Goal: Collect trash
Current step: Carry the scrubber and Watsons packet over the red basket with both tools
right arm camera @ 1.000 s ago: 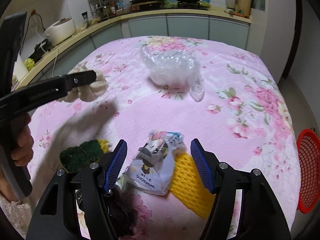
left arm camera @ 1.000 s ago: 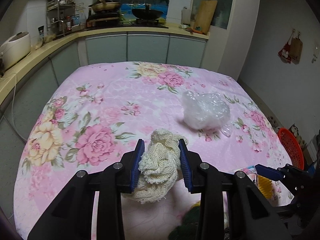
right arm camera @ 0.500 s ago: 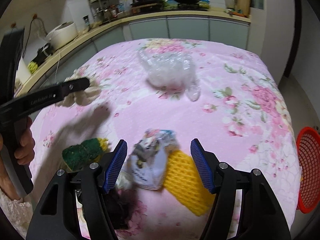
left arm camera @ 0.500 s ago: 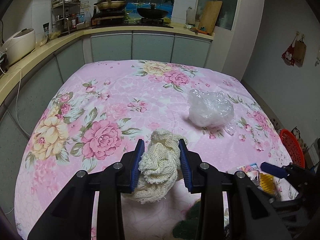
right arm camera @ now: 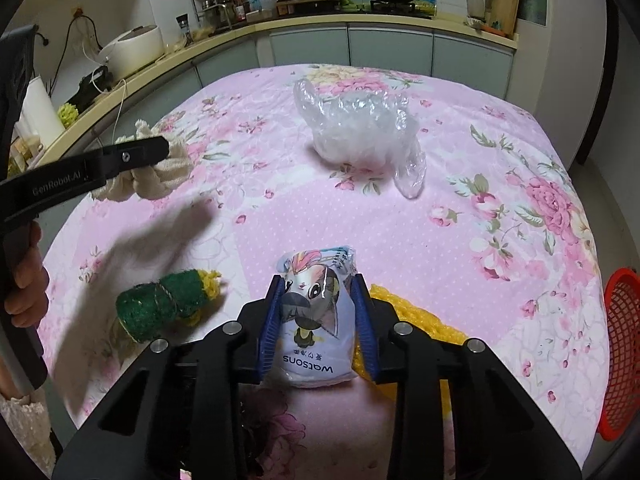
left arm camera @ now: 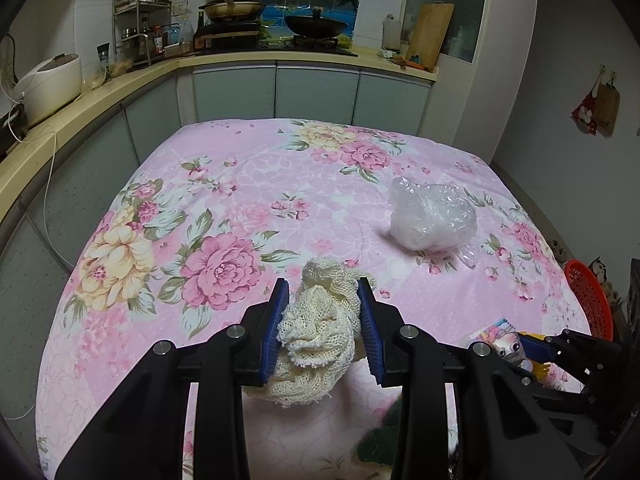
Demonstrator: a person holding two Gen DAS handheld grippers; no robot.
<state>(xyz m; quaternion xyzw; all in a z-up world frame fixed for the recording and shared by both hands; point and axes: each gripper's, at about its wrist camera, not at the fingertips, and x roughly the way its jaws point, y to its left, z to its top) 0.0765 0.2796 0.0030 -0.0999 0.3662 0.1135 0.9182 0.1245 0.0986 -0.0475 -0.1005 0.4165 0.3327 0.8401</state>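
My left gripper (left arm camera: 323, 294) is shut on a cream knitted cloth (left arm camera: 318, 332), held above the pink floral table cover (left arm camera: 200, 208). The same cloth (right arm camera: 168, 164) shows at the left of the right wrist view, in the left gripper (right arm camera: 158, 148). My right gripper (right arm camera: 317, 292) has closed on a white Watsons tissue packet (right arm camera: 316, 320), both blue pads pressing its sides. A crumpled clear plastic bag (right arm camera: 356, 132) (left arm camera: 430, 218) lies further back on the table. A green and yellow scrubber (right arm camera: 164, 300) sits left of the packet, and a yellow foam net (right arm camera: 416, 320) lies on its right.
A red mesh basket (right arm camera: 620, 356) (left arm camera: 588, 298) stands off the table's right edge. Kitchen counters (left arm camera: 100, 92) run along the left and back with a rice cooker (right arm camera: 132, 50), a rack and pans. A hand (right arm camera: 24, 276) holds the left gripper's handle.
The right gripper's jaws have closed from wide apart onto the tissue packet. The left gripper with the cloth has stayed nearly where it was.
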